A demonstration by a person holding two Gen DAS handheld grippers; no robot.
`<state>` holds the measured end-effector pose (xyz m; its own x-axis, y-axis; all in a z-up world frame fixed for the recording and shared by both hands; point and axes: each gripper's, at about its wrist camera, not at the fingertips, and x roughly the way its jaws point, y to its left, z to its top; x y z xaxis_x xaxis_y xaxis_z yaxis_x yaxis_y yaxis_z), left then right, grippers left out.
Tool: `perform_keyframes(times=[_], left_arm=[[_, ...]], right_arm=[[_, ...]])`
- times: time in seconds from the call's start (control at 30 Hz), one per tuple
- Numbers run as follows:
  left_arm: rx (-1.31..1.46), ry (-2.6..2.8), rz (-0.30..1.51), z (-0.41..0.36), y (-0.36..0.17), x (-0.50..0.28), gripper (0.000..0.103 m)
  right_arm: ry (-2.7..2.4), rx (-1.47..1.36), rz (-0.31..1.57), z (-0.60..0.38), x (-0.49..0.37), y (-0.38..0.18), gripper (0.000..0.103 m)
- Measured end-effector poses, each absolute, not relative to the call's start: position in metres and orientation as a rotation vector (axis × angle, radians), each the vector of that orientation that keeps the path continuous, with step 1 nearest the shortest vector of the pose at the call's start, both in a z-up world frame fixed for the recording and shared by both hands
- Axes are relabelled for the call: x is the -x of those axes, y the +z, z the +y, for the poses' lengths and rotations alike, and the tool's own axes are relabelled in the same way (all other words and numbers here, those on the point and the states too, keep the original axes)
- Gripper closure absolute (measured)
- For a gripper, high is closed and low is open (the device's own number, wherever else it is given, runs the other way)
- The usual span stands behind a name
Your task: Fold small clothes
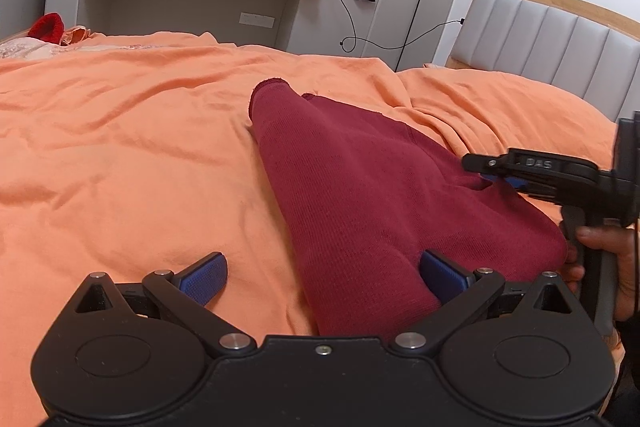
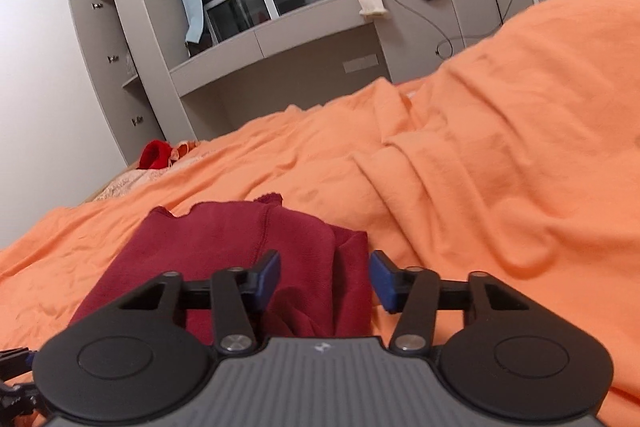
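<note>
A dark red knitted garment lies partly folded on a bed covered with an orange sheet. The left tongs stand wide open at the garment's near edge, one pad over the cloth, the other over the sheet, gripping nothing. The right tongs are partly open at the garment's right side, a raised fold of it between the pads; whether they press it I cannot tell. A hand holds the right tongs' handle. Beyond the garment stands a grey headboard.
</note>
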<state>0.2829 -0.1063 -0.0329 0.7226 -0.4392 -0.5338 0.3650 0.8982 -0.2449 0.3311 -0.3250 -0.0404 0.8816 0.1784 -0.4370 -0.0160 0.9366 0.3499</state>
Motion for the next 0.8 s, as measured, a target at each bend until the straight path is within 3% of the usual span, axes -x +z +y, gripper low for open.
perform_keyframes(times=[0.1,0.2,0.43,0.7,0.73,0.8], left_arm=[[0.127,-0.450,0.623,-0.106,-0.033,-0.284,0.001],[0.129,-0.452,0.623,-0.106,-0.034,-0.286,0.001],[0.073,-0.483,0.575,-0.113,-0.034,-0.277,0.001],[0.075,-0.493,0.594,-0.115,-0.037,-0.279,0.001],[0.076,-0.493,0.595,-0.114,-0.036,-0.280,0.001],[0.081,-0.495,0.598,-0.113,-0.036,-0.282,0.001]], right_arm=[[0.124,-0.392,0.509,-0.326,-0.337,-0.047,0.082],[0.125,-0.375,0.497,-0.323,-0.335,-0.047,0.095],[0.049,-0.243,0.423,-0.315,-0.312,-0.026,0.097],[0.051,-0.309,0.486,-0.326,-0.321,-0.048,0.095],[0.049,-0.317,0.481,-0.326,-0.319,-0.046,0.093],[0.039,-0.339,0.468,-0.331,-0.315,-0.044,0.074]])
